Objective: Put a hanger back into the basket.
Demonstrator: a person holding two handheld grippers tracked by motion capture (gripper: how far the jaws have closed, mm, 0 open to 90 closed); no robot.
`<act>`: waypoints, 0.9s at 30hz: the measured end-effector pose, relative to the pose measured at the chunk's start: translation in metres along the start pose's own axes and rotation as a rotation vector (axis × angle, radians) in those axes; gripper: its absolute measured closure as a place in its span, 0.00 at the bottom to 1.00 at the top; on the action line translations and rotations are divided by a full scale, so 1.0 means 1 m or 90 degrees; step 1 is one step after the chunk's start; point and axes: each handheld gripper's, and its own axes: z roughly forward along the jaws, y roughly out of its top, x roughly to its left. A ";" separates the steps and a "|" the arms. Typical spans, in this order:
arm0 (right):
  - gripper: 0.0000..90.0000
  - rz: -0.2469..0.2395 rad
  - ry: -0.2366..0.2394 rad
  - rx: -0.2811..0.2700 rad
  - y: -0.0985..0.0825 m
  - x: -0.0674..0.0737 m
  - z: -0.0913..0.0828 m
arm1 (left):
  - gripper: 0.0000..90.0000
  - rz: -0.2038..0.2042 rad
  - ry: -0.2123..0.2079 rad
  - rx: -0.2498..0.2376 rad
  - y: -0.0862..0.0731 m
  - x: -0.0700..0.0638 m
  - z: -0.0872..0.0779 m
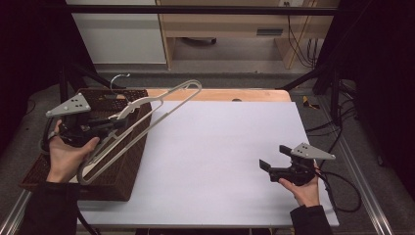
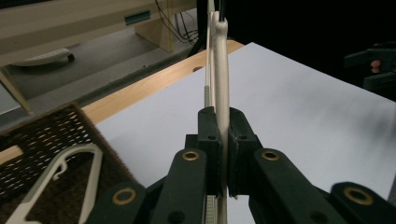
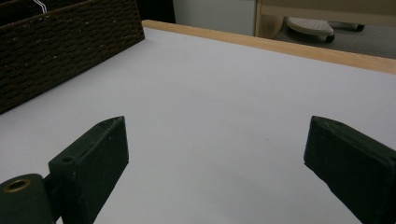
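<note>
**Ana:** Black jaws fill the bottom of the left gripper view, and they are clamped on the cream hanger (image 2: 221, 70), pinching one thin bar edge-on. So the left gripper (image 1: 110, 126) has it firmly.

**Ben:** Where does the hanger sit overall?

**Ana:** From the high view, the hanger (image 1: 161, 105) is lifted, slanting from above the brown wicker basket (image 1: 122, 171) at the table's left out over the white sheet (image 1: 220, 161), its metal hook toward the far edge. A second hanger (image 2: 60, 182) lies in the basket.

**Ben:** And the other tool?

**Ana:** The right gripper (image 1: 274, 159) hovers over the sheet near the right side, jaws spread wide with nothing between them.

**Ben:** How do you reckon the hanger handles?

**Ana:** Light and stiff, I'd judge, probably hard smooth plastic, so a bit slippery in flat pads. It is long, and it is held toward one end, so the far end could swing or pivot in the grip.

**Ben:** Best place to take hold?

**Ana:** Across a straight bar, as now. If the right gripper helps, it should take the far bar near the shoulder, not the wire hook.
</note>
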 end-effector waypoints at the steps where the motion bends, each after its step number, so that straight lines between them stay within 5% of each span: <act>1: 0.08 -0.002 -0.001 0.001 0.000 0.000 0.000 | 0.96 0.004 0.008 0.002 -0.001 0.005 -0.003; 17: 0.07 0.001 -0.004 0.005 -0.001 -0.001 0.002 | 0.96 -0.031 0.051 0.017 -0.030 0.075 -0.025; 27: 0.07 -0.001 -0.002 0.010 -0.002 -0.001 0.003 | 0.96 -0.061 0.070 0.028 -0.054 0.105 -0.033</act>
